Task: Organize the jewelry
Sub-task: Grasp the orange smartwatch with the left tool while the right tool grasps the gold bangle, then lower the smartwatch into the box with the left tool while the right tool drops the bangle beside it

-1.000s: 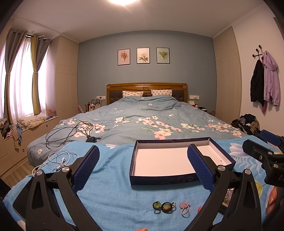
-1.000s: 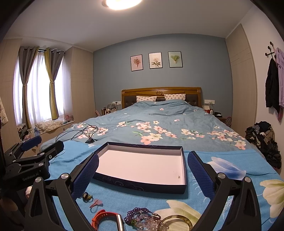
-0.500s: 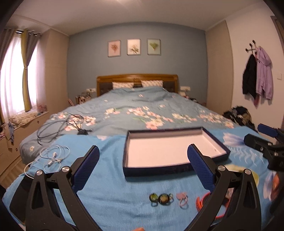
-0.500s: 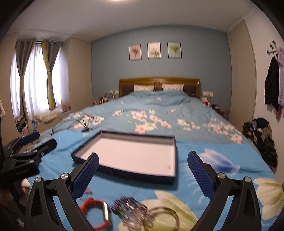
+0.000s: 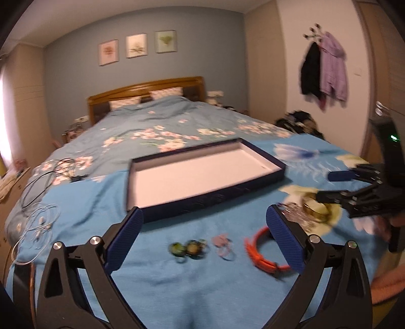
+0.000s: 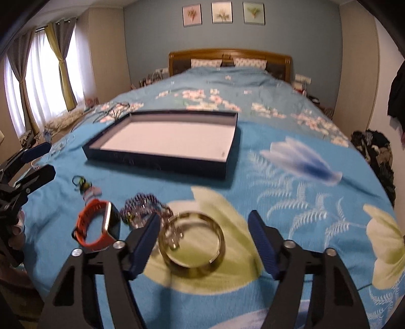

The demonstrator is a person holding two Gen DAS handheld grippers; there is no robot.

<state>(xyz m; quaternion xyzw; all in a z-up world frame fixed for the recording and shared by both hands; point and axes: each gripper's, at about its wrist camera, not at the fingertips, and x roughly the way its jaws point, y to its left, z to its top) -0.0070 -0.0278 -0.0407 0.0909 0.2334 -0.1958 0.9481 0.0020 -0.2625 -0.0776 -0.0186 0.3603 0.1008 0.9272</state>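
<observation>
Lighting: even indoor light; daylight through curtains (image 6: pixel 38 83) at left of right view. Quality: motion blur throughout, strongest on the bedspread (image 5: pixel 177 278) foreground. Fisheye bending, dark vignette at corners. Soft shadow beside tray (image 6: pixel 157 158).

Home bedroom: double bed (image 6: pixel 227 83) with floral blue duvet, wooden headboard (image 6: pixel 229 54), three framed prints (image 6: pixel 222 12) on blue wall, curtained window (image 6: pixel 38 73), coats on wall hooks (image 5: pixel 324 73).
</observation>
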